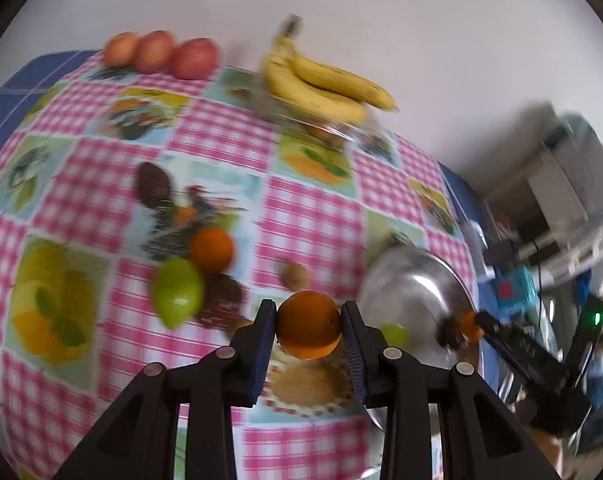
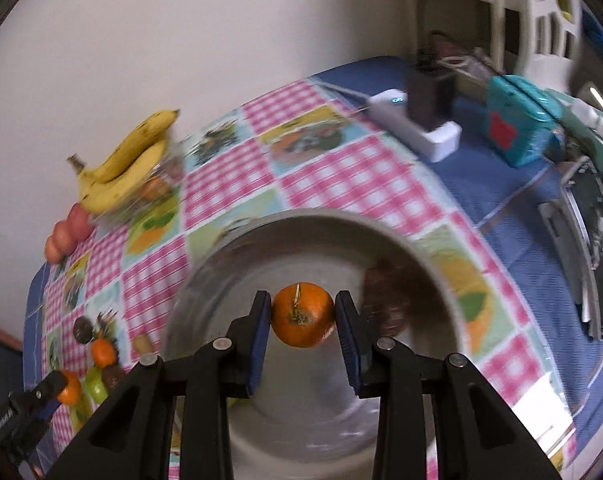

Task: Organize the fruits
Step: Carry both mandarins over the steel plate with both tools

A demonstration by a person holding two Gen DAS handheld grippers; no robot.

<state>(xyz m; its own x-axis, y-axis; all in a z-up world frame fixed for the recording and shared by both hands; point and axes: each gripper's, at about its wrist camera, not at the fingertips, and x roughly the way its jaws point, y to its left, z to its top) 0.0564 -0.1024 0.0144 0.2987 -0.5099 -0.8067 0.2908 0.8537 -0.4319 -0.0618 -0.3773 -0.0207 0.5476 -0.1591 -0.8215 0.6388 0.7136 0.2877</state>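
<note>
In the left wrist view my left gripper [image 1: 307,314] is shut on an orange [image 1: 307,336] above the checkered tablecloth [image 1: 309,216]. Below it lie another orange [image 1: 211,250], a green citrus fruit [image 1: 177,292], a kiwi [image 1: 295,274] and dark fruits [image 1: 153,184]. In the right wrist view my right gripper [image 2: 303,306] is shut on a second orange [image 2: 301,322], held over the wide metal bowl [image 2: 285,224]. A dark fruit [image 2: 385,300] lies blurred inside that bowl. The left gripper [image 2: 57,392] shows at the lower left there.
Bananas [image 1: 321,84] rest on a glass bowl [image 1: 341,128] at the back by the wall, with three apples [image 1: 157,52] to their left. Past the cloth's right edge stand a white device [image 2: 417,124], a teal box [image 2: 517,124] and other clutter.
</note>
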